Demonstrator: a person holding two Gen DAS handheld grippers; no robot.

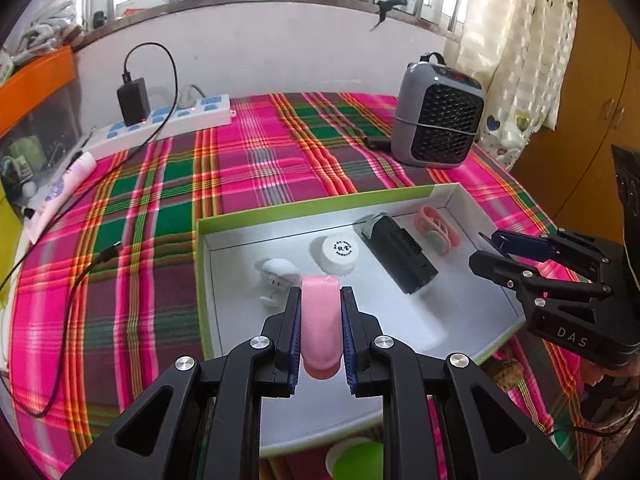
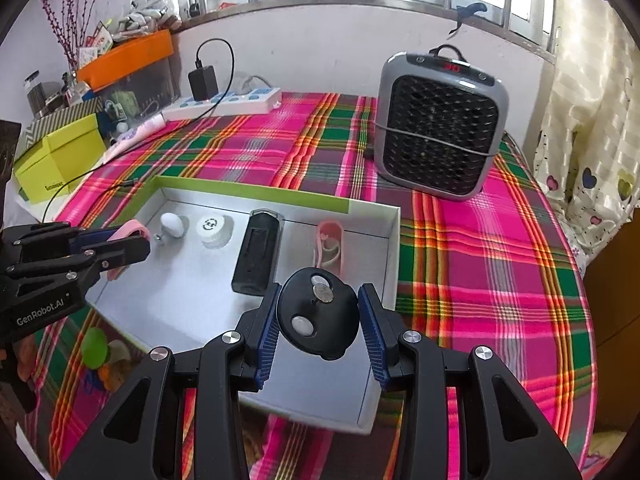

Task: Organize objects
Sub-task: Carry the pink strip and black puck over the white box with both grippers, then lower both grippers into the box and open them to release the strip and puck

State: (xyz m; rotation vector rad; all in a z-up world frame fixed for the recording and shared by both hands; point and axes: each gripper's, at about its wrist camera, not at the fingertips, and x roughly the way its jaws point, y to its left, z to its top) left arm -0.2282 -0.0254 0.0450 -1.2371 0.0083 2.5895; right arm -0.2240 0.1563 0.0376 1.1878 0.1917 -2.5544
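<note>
My left gripper (image 1: pixel 320 292) is shut on a pink oblong piece (image 1: pixel 320 324) and holds it over the near left part of the white box (image 1: pixel 208 264); the gripper also shows in the right wrist view (image 2: pixel 132 240). My right gripper (image 2: pixel 320 292) holds a black round device (image 2: pixel 318 314) with silver buttons between its pads, over the box's near right part; it shows in the left wrist view (image 1: pixel 484 246). In the box lie a white plug (image 1: pixel 276 274), a white round cap (image 1: pixel 338 252), a black rectangular device (image 1: pixel 400 256) and a pink clip (image 1: pixel 436 230).
A grey fan heater (image 2: pixel 440 128) stands behind the box on the plaid cloth (image 2: pixel 480 260). A white power strip (image 1: pixel 160 124) with a black charger (image 1: pixel 134 100) and cable lies at the back left. A yellow-green box (image 2: pixel 60 160) sits at far left. A green round thing (image 2: pixel 96 346) lies near the box's front.
</note>
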